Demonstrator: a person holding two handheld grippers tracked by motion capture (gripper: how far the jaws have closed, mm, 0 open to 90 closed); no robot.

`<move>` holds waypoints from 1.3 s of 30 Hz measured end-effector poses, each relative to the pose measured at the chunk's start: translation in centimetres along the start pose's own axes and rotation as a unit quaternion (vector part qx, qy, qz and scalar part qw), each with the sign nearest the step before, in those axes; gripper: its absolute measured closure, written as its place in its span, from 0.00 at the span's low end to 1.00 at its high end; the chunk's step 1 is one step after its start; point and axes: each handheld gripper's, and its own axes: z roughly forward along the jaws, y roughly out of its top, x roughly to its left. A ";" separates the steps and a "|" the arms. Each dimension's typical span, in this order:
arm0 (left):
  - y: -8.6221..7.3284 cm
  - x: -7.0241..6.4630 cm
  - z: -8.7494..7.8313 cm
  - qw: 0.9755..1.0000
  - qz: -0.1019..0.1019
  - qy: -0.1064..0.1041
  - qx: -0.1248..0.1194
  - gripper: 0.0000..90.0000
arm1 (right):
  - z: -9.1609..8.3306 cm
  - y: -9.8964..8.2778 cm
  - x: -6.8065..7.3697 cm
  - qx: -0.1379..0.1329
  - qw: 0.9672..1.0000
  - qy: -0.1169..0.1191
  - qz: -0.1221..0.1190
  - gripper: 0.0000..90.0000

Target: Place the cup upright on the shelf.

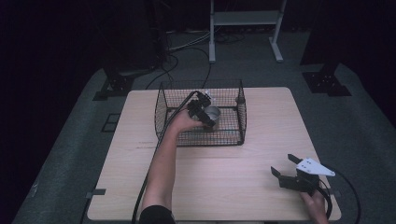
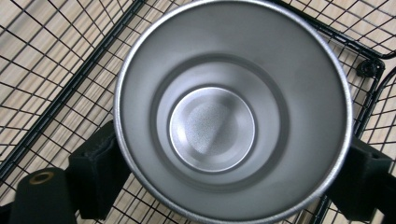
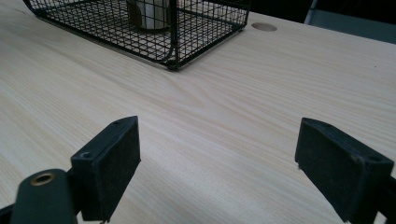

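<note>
Wooden table (image 1: pixel 261 140) bears a wire basket (image 1: pixel 240 116) where the left gripper (image 2: pixel 229 154) pinches a steel cup (image 2: pixel 212 128); right gripper (image 3: pixel 219 163) spread.

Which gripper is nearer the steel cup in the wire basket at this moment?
Left. The left gripper is inside the wire basket, its jaws on either side of the steel cup. The right gripper rests open near the table's front right corner, well away.

Setting: lab or test studio. Light wooden table (image 1: pixel 243 154) stands on grey carpet (image 1: pixel 359 121) with dark surroundings. Black stand bases (image 1: pixel 327 81) sit at the carpet edges, cables (image 1: pixel 170 63) run across the floor, and a white metal frame (image 1: pixel 245 28) stands behind.
</note>
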 end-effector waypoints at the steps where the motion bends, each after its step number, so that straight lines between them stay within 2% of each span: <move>1: 0.0 -0.1 -0.1 1.000 -0.003 -0.001 -0.006 0.12 | 0.0 0.0 0.0 0.000 1.000 0.000 0.000 0.15; 9: 0.0 0.0 -1.4 1.000 -0.001 0.000 -0.026 0.09 | 0.0 0.0 0.0 0.000 1.000 0.000 0.001 0.15; 12: 0.0 0.0 -1.6 0.999 0.000 -0.008 -0.031 0.08 | 0.0 0.0 0.0 0.000 1.000 -0.001 0.001 0.15; 21: 0.0 -0.4 -3.0 0.999 0.009 0.005 -0.051 0.07 | 0.0 0.0 0.0 0.002 1.000 -0.003 0.001 0.15; 32: -0.4 -1.0 -5.4 0.998 0.021 0.017 -0.064 0.06 | 0.0 0.0 0.1 0.004 1.000 -0.007 -0.001 0.15; 36: -0.6 -1.4 -6.4 0.997 0.023 0.016 -0.073 0.05 | 0.1 0.0 0.1 0.004 1.000 -0.009 -0.002 0.15; 39: -0.8 -2.2 -7.1 0.996 0.036 0.022 -0.081 0.05 | 0.1 0.0 0.2 0.005 1.000 -0.011 -0.002 0.15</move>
